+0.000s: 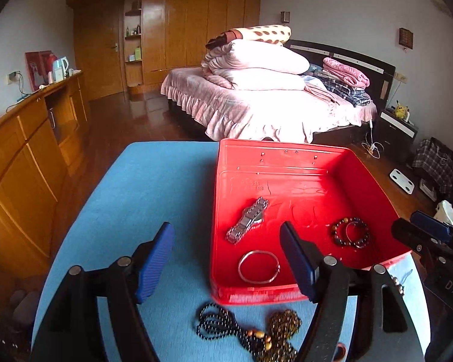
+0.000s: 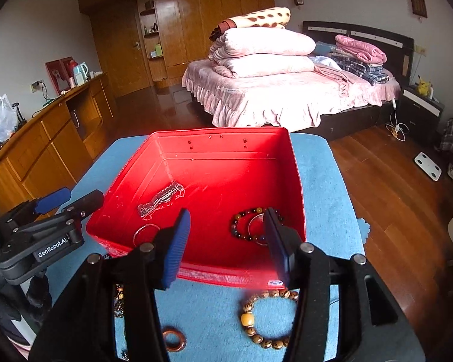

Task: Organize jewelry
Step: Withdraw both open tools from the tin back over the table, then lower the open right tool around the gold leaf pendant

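We see both tools empty, the left tool [image 1: 226,262] wide and the right tool [image 2: 226,241] half-spread. In the red tray [image 1: 287,154] lie a metal watch [image 1: 248,220], a silver bangle [image 1: 259,267] at six o'clock and a dark bead bracelet [image 1: 350,232] at four o'clock. On the blue worktop [image 1: 154,187] before it (nearest us) wait a black bead necklace [image 1: 217,322], a wooden bead bracelet [image 2: 265,319] and a brown ring [image 2: 174,339].

We see a blue-covered table [image 2: 326,187] carrying a red tray [image 2: 296,178], a tan bead bracelet [image 2: 258,330], a copper ring [image 2: 174,339] and dark bead necklaces [image 1: 214,321].
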The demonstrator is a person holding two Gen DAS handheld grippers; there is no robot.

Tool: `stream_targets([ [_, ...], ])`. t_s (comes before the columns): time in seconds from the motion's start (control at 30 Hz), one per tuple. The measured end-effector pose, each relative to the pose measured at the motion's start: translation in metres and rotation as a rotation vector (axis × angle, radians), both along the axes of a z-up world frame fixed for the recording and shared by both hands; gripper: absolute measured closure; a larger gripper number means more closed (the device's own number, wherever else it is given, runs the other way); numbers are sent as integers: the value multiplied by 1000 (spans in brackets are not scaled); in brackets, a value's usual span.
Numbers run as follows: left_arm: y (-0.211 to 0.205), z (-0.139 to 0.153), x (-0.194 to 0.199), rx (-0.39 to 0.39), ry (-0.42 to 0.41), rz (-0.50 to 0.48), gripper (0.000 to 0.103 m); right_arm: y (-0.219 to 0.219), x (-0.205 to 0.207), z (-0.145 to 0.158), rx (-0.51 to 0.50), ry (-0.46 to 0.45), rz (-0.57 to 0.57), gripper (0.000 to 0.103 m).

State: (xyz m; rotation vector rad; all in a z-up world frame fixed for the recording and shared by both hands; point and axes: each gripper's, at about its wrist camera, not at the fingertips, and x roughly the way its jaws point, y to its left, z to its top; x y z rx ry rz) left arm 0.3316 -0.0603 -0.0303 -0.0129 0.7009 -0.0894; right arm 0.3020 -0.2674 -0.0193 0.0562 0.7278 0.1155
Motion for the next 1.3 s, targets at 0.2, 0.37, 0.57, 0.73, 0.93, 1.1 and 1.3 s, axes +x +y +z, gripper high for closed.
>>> stream_targets([
  [0.2, 2, -5, -21, 11, 11, -5, 28, 3, -21, -7, 3, 13, 4, 54],
  [0.37, 9, -15, -39, 10, 32, -3, 28, 4, -45, -16, 14, 26, 5, 54],
  [0.57, 16, -27, -64, 12, 55, -3, 28, 2, -74, -22, 19, 34, -10, 54],
  [0.73, 13, -39, -84, 24, 76, -28, 28, -5, -95, -33, 14, 60, -32, 54],
  [0.93, 12, -51, -102, 22, 107, -37, 28, -13, -115, -46, 2, 96, -48, 53],
  [1.1, 10, -59, -115, 22, 127, -28, 28, -21, -130, -57, 18, 120, -70, 53],
  [1.3, 4, -65, -136, 43, 130, -41, 28, -23, -150, -71, 23, 140, -75, 51],
])
